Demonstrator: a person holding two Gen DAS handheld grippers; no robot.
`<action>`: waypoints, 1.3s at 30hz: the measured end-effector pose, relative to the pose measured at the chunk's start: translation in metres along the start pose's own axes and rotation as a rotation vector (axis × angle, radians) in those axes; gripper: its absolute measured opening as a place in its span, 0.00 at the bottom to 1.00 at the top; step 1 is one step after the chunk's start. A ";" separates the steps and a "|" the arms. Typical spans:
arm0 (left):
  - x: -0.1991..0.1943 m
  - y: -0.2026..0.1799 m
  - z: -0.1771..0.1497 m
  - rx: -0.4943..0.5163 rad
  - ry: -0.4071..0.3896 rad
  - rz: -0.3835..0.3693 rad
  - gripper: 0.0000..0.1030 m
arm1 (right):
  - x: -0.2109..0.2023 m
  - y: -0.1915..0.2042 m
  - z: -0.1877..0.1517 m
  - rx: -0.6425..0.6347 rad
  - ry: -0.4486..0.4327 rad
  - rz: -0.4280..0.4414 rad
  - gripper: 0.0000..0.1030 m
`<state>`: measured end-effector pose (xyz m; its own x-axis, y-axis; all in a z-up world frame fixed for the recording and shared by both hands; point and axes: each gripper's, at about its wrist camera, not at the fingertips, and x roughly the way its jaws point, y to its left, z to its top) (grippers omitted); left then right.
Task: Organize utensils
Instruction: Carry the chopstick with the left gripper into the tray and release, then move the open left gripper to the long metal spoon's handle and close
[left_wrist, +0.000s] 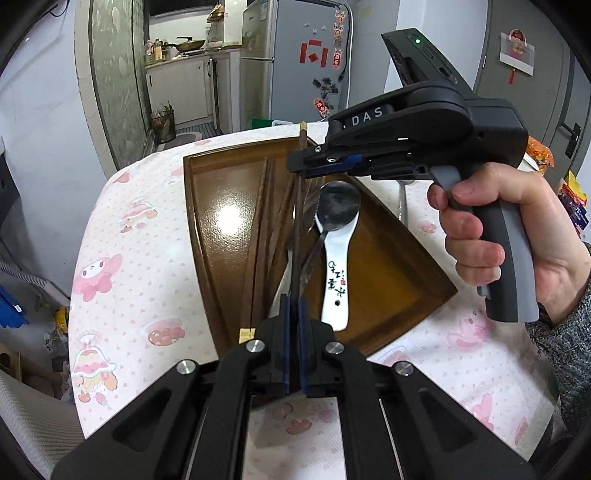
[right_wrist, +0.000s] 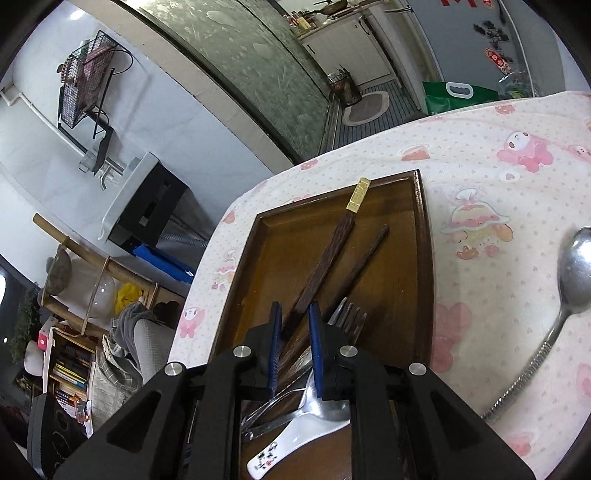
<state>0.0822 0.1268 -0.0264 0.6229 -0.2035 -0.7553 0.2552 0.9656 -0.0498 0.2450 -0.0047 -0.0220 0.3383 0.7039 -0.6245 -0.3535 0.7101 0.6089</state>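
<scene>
A brown wooden tray (left_wrist: 229, 184) lies on the pink-patterned tablecloth and holds several dark chopsticks (left_wrist: 264, 229), a white ceramic spoon (left_wrist: 336, 284), a metal spoon (left_wrist: 338, 203) and a fork (right_wrist: 347, 314). My left gripper (left_wrist: 294, 306) is shut on one dark chopstick (left_wrist: 297, 221) and holds it over the tray. My right gripper (right_wrist: 293, 314) is open just above the chopsticks (right_wrist: 325, 258) in the tray, nothing between its pads. It also shows in the left wrist view (left_wrist: 314, 162), held by a hand over the tray's far side.
A second metal spoon (right_wrist: 569, 288) lies on the cloth right of the tray (right_wrist: 424, 258). The table edge drops off beyond the tray. A fridge (left_wrist: 295, 62) and kitchen stand behind. Snack packets (left_wrist: 572, 192) lie at the far right.
</scene>
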 end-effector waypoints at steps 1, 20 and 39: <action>0.001 0.000 0.001 -0.001 0.003 0.002 0.05 | 0.001 -0.002 0.000 0.006 0.002 -0.003 0.15; -0.008 -0.047 0.029 0.057 -0.074 -0.005 0.69 | -0.126 -0.091 0.005 0.030 -0.153 -0.045 0.59; 0.050 -0.123 0.067 0.137 -0.049 -0.137 0.73 | -0.100 -0.165 0.014 0.046 -0.089 -0.131 0.35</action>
<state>0.1317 -0.0133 -0.0139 0.6102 -0.3420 -0.7146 0.4362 0.8980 -0.0573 0.2820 -0.1921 -0.0529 0.4559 0.6019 -0.6556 -0.2612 0.7947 0.5480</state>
